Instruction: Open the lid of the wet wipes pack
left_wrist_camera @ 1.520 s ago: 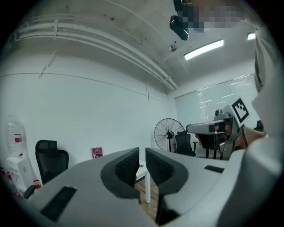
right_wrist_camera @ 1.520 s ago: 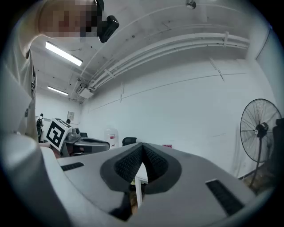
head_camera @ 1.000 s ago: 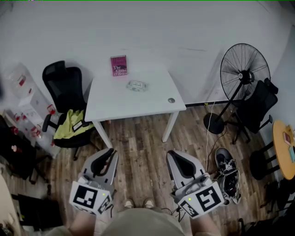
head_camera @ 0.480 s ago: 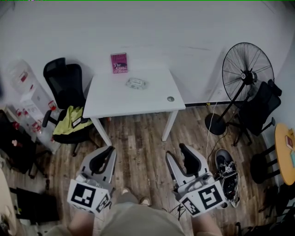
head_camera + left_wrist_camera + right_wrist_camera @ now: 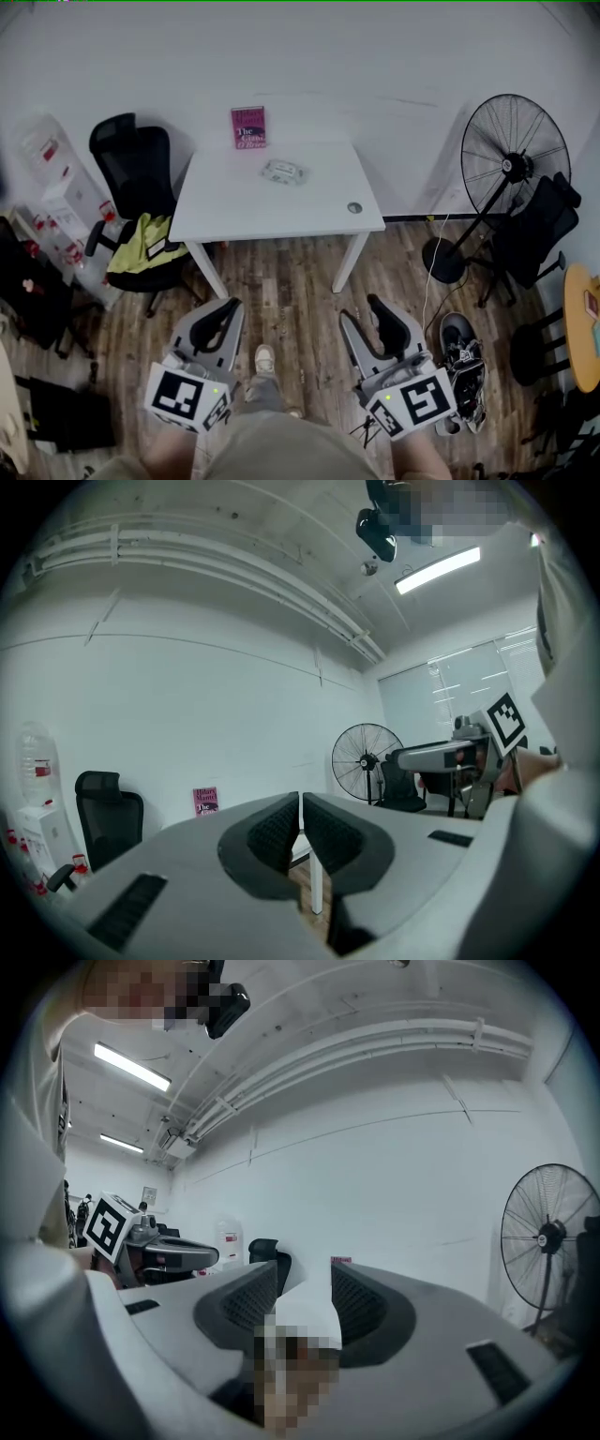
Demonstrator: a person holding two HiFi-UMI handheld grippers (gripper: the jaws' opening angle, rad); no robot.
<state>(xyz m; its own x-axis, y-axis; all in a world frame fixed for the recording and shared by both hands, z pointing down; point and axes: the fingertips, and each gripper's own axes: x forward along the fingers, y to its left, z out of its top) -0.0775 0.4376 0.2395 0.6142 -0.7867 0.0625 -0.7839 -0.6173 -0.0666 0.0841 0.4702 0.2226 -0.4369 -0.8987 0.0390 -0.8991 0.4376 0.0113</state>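
The wet wipes pack (image 5: 281,172) lies flat on the white table (image 5: 234,211), toward its far side, with its lid down as far as I can tell. Both grippers hang over the wooden floor, well short of the table and pointing toward it. The left gripper (image 5: 228,311) is shut with nothing in it; in the left gripper view its pads (image 5: 281,827) meet. The right gripper (image 5: 369,311) has its jaws opening, and nothing is between its pads (image 5: 251,1299). The pack is too small to make out in either gripper view.
A pink book (image 5: 248,127) stands against the wall behind the table. A small round disc (image 5: 353,207) sits near the table's right front corner. A black chair (image 5: 136,183) with a yellow garment is at left, a standing fan (image 5: 514,155) and shoes (image 5: 459,361) at right.
The right gripper's jaws went from shut to spread apart. Both grippers shifted slightly toward the table, and a foot stepped forward between them. The left gripper stayed shut.
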